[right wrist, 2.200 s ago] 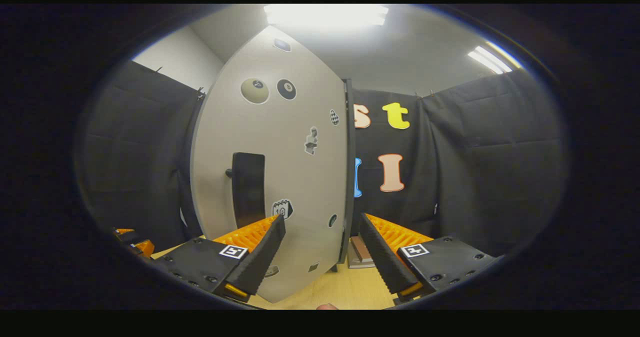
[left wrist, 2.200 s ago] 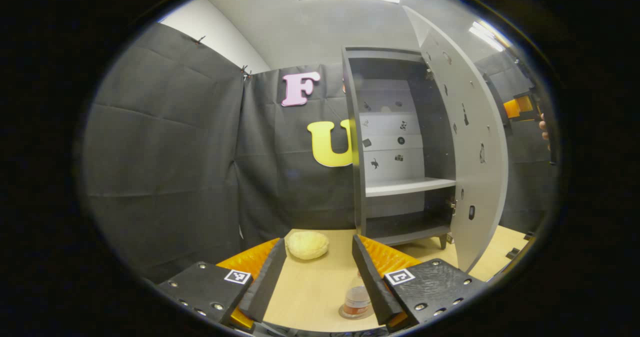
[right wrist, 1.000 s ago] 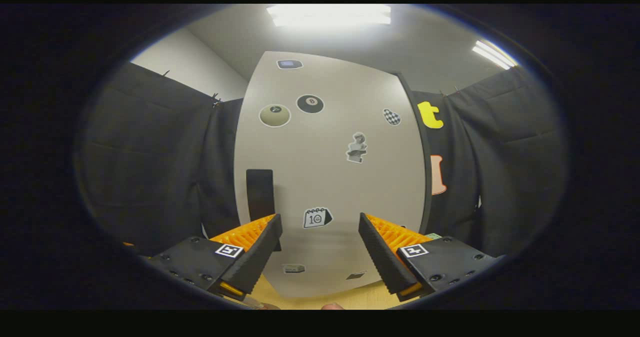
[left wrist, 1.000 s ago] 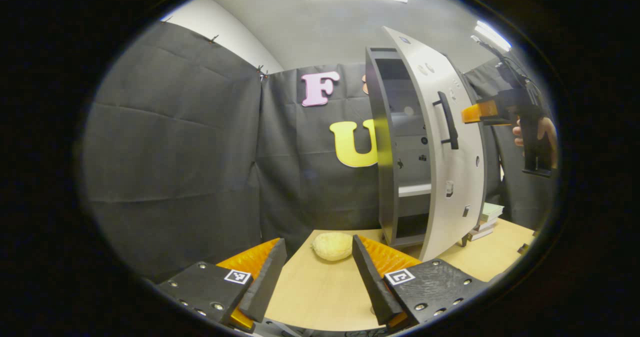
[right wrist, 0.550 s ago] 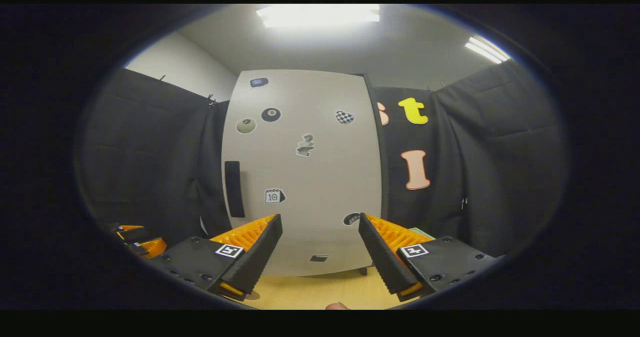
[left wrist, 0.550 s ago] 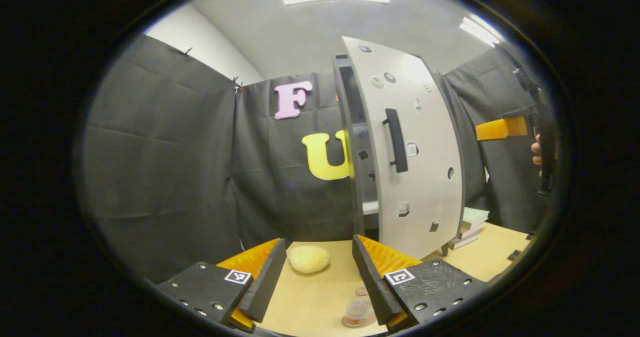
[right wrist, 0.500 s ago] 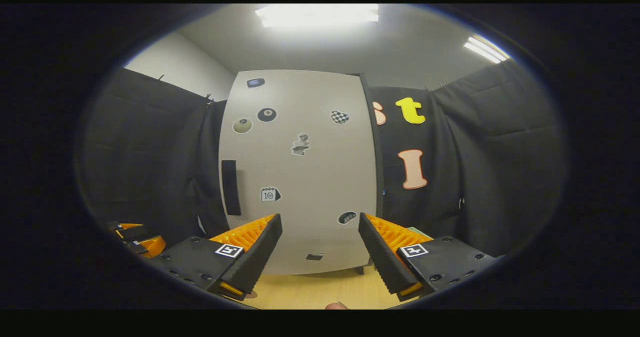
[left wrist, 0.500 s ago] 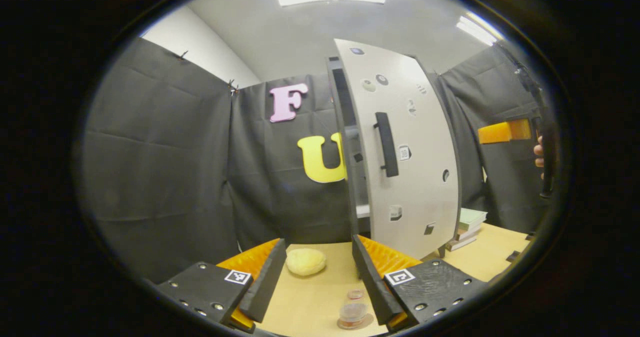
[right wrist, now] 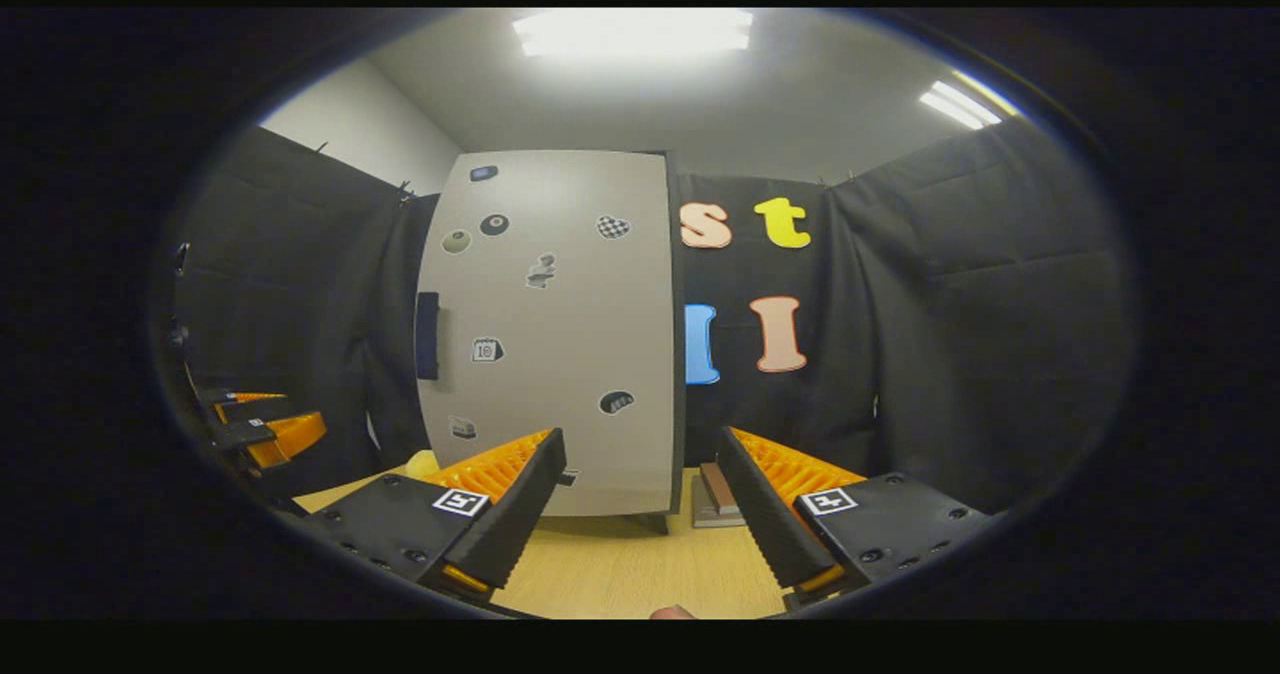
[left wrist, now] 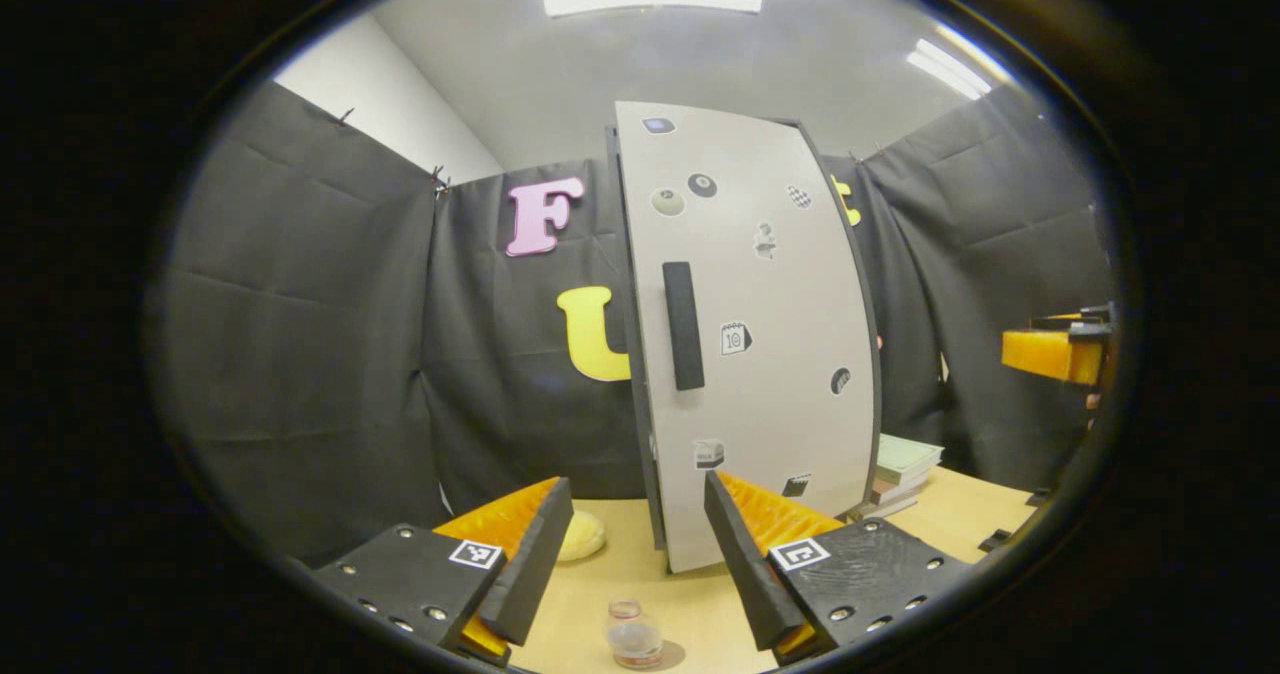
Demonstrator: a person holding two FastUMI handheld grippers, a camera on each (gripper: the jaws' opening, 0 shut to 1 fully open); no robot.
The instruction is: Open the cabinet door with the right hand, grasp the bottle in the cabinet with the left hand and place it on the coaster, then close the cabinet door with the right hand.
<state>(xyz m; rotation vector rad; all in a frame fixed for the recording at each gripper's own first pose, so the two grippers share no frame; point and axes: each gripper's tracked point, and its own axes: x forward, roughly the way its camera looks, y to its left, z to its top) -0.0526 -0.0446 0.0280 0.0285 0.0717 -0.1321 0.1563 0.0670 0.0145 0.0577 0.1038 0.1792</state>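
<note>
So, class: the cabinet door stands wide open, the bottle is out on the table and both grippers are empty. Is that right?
Not quite. The cabinet door is shut, as the right gripper view shows. The bottle does stand on the table, and the left gripper and right gripper are open and empty.

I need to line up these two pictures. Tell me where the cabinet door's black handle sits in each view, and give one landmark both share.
Left gripper view: the black handle stands upright just right of centre, near the left edge of the cabinet door.
Right gripper view: the handle is left of centre, at the door's left edge.
Shared landmark: the calendar sticker on the door, right of the handle.
</note>
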